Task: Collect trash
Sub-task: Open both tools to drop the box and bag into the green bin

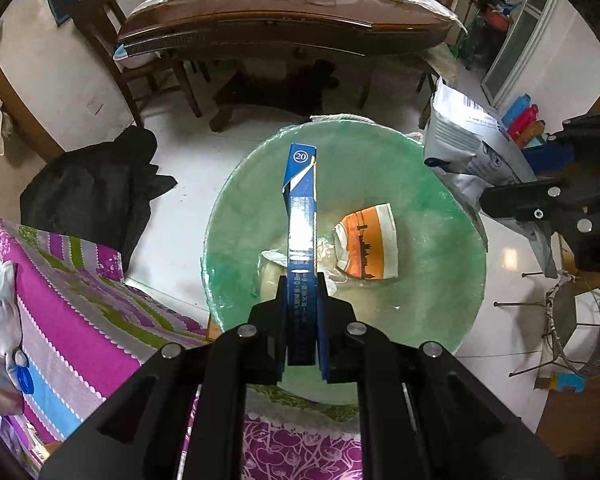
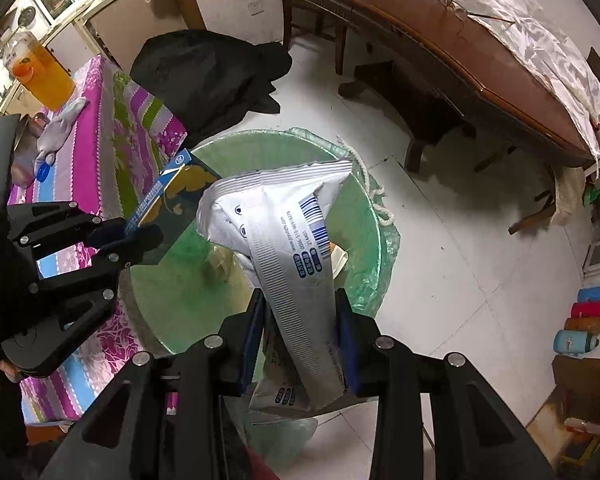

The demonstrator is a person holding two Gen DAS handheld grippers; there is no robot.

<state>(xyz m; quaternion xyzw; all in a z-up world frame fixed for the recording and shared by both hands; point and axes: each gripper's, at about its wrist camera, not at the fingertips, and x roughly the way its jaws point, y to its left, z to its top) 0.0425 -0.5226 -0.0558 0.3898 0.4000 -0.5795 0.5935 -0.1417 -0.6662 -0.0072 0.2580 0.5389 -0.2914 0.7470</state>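
— What did you see from where you stood, starting at the left?

— The left gripper (image 1: 302,320) had its fingers (image 1: 278,312) pinching a flat blue carton (image 1: 300,208) edge-on, held right above the green-lined trash bin (image 1: 440,320). A crushed orange paper cup (image 1: 370,242) already lay at the bottom.

— And on the right?

— The right gripper (image 2: 300,332) had its fingers pressed onto a crumpled white foil bag (image 2: 284,240), which hung over the same bin (image 2: 364,264), a little nearer its rim.

— So which step was that?

— The drop-off, I'd say. Both pieces were poised over the opening. The next move seemed to call only for spreading the fingers, carton first perhaps, making sure the long bag cleared the rim rather than draping over it.

— And the room around them?

— To the left, a tabletop under a purple striped cloth (image 1: 80,320), with a jar of amber liquid (image 2: 44,76) on it. A black garment (image 1: 96,192) was heaped just beyond the bin. Farther back stood a brown wooden table (image 1: 284,28) with white sheeting, on a pale tiled floor (image 2: 480,240). Coloured bottles (image 2: 584,320) sat at the far right.
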